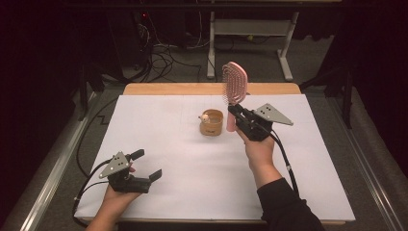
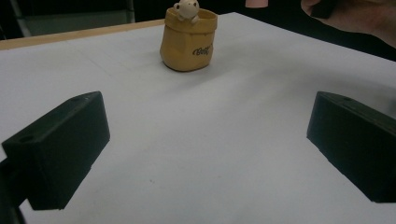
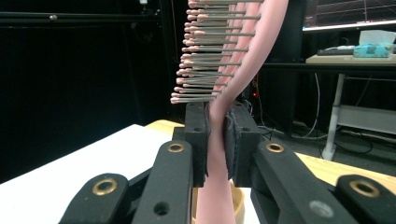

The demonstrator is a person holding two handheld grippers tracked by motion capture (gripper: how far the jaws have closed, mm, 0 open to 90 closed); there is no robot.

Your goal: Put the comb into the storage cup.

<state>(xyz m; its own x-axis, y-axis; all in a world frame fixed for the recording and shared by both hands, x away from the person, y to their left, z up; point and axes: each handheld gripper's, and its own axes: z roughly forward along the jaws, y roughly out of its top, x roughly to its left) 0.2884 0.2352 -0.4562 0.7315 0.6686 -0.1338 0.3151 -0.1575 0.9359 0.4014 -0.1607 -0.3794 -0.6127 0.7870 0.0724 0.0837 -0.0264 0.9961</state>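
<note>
**Pink brush up in the air**

We are looking down at a white table (image 1: pixel 192 192) in a dark room, with cables and a desk leg lying on the floor behind it.

On the left, we are seeing the left gripper (image 1: pixel 146 165) sitting low near the front edge of the table. Its two black jaws are standing far apart, and nothing is sitting between them.

In the middle of the table, a little yellow pot (image 1: pixel 212 122) is standing upright. A small toy bear (image 2: pixel 187 8) is peeking over its rim.

On the right, the right gripper (image 1: pixel 234 113) is squeezing the handle of the pink hairbrush (image 1: pixel 235 82). The jaws are pressing tight on both sides of the handle. The brush is standing up in the air, just beside the pot, with its bristles (image 3: pixel 205 56) pointing left.
</note>
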